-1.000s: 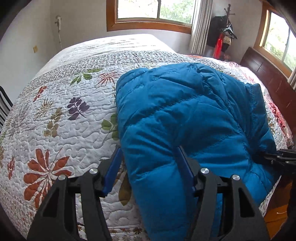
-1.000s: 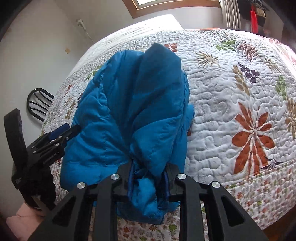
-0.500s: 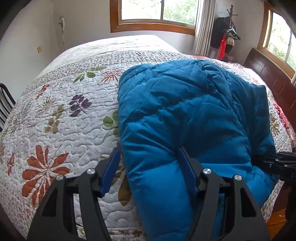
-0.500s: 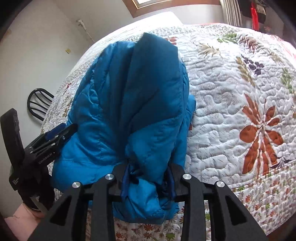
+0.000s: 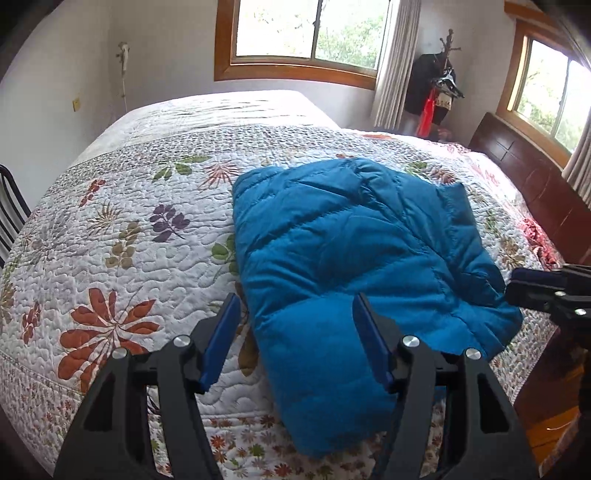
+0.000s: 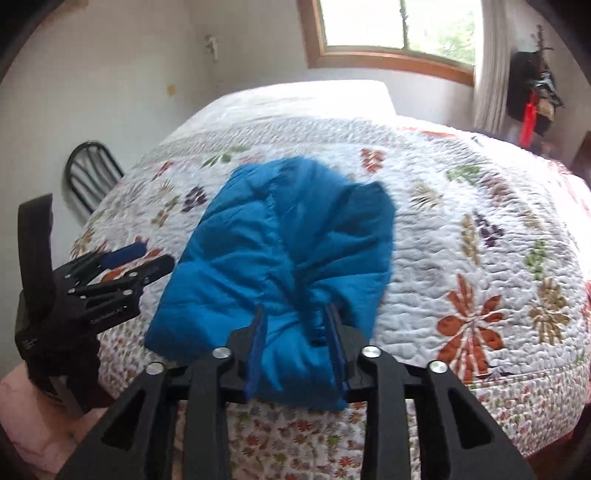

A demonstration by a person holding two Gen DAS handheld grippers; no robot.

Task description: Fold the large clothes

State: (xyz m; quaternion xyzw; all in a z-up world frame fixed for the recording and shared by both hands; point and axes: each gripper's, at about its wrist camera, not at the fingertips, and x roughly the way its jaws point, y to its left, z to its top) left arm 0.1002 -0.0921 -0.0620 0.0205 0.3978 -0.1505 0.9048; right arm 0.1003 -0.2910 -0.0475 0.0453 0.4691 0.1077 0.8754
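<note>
Right jaws on blue jacket [image 6: 295,258]

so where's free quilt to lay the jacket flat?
Widest bare quilt lies left of the blue jacket, out to the chair; also beyond it toward the window. Crowded: the near edge, at both grippers, and the narrow strip by the headboard.

small white lettering on left gripper [image 6: 122,264] body, too blurred to read

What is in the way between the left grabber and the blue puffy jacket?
Nothing visible. The left gripper stands open right over the near edge of the blue puffy jacket, with only the floral quilt beside it.
</note>
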